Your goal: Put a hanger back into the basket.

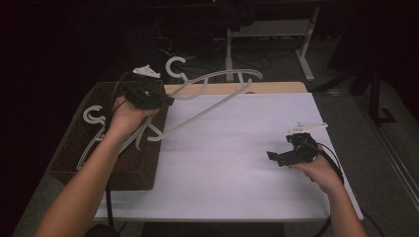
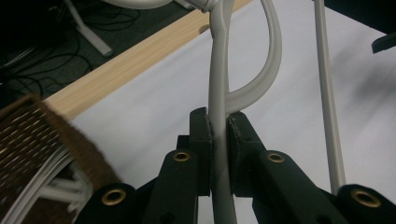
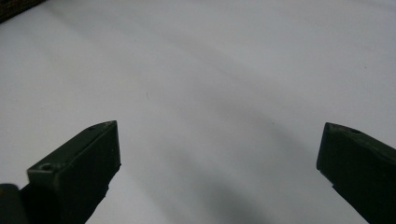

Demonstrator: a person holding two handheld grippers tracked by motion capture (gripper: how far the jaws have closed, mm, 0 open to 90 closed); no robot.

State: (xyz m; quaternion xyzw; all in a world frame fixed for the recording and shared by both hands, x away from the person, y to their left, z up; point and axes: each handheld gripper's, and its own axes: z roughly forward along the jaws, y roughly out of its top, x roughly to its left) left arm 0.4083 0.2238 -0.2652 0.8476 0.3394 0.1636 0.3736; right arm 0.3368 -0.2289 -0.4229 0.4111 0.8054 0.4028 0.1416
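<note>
- White plastic hanger, lifted off the desk, hanging in the air just beside the wicker basket, hook end toward the far desk edge.
- Left gripper pinching the hanger's shoulder arm; in the left gripper view, jaws pressed tight on the pale bar from both sides.
- Right gripper well apart from the basket, low over the bare desk, jaws spread wide with nothing between them.
- Probably light and stiff, with smooth rounded plastic likely to slip or swivel in a one-point grip.
- Long and lopsided when held at one arm; likely to swing about the pinch.
- Best hold judged near the neck or mid-arm, across the flat of the bar.
- More white hangers lying in the basket, apt to tangle by their hooks.
</note>
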